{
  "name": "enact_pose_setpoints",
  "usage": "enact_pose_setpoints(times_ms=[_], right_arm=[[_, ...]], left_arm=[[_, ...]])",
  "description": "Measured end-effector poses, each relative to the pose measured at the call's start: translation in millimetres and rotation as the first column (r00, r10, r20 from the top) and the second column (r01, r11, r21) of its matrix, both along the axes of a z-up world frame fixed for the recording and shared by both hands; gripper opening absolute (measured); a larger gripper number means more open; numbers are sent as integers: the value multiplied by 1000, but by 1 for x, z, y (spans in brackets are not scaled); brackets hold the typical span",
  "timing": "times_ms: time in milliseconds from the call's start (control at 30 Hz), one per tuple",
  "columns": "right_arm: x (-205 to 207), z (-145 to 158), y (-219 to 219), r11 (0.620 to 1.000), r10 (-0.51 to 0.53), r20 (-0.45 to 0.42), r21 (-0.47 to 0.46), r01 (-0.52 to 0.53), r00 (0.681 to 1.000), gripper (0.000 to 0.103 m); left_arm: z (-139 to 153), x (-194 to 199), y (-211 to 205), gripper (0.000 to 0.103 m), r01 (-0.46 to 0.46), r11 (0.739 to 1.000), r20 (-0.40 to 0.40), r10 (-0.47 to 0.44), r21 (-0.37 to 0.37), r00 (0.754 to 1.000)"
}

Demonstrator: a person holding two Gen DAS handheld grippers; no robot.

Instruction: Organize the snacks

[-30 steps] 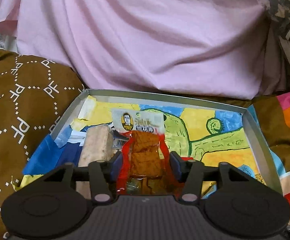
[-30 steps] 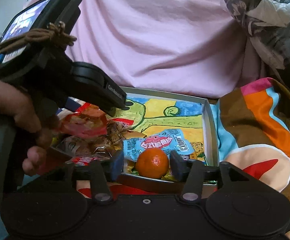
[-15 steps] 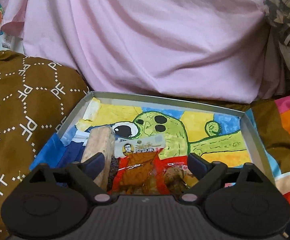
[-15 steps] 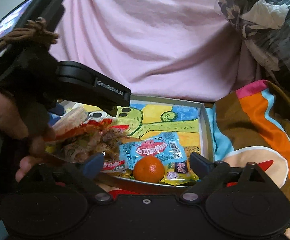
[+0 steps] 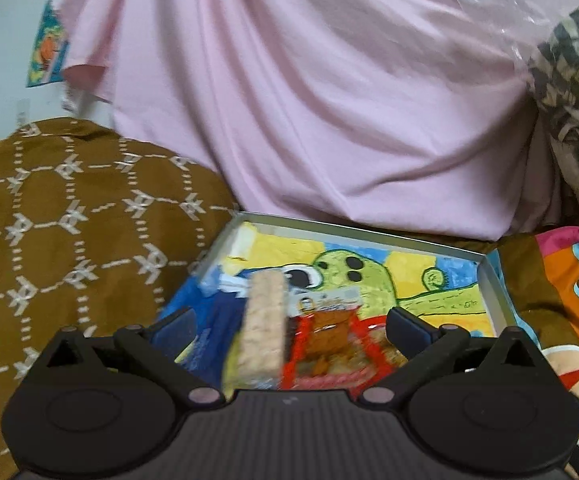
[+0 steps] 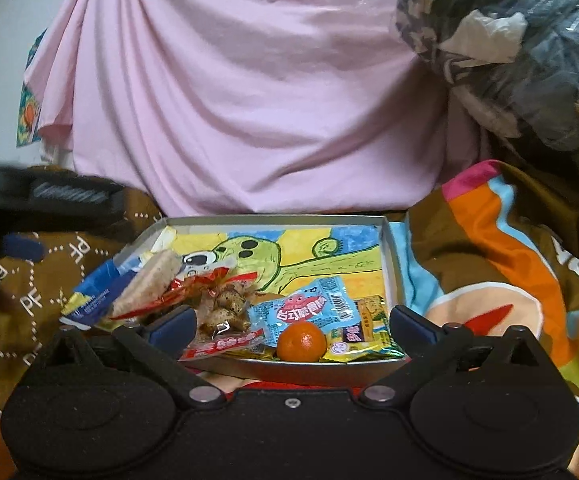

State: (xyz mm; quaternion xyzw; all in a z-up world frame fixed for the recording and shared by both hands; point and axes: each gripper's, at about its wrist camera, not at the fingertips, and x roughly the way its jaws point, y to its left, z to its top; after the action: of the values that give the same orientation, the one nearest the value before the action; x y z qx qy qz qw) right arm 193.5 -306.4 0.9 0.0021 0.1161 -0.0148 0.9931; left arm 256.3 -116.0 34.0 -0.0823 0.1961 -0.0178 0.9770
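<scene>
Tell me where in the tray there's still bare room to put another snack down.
The far half of the tray is free, over the green cartoon drawing, up to the back rim. The near half is crowded: rice bar, red packets, blue packet, orange.

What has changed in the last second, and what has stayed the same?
Both tools are opening and drawing back. The left tool let go of the red snack packet, which now lies in the tray. The right tool released the small orange, which rests at the tray's near edge. The blue packet and the cereal bar stayed put.
</scene>
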Motion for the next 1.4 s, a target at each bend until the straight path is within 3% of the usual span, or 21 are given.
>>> enact_pose_setpoints(times_ms=[267,633,867,1400], right_arm=[[-33,11,-5,996,-33,-22,78,35,999,102],[-92,15,14,998,-45,-49,51,48,998,102],[-118,14,29,999,-26,-55,23,28,998,102],[-141,7,37,999,-42,-80,13,43,996,102]], left_arm=[[-2,-50,33,103,-40,999,-5,40,10,999],[-29,-118,61,103,-53,998,-64,52,-20,997],[-38,-154,71,103,-43,999,-58,43,-3,997],[-41,-187,83,103,-31,1000,-42,31,2,999]])
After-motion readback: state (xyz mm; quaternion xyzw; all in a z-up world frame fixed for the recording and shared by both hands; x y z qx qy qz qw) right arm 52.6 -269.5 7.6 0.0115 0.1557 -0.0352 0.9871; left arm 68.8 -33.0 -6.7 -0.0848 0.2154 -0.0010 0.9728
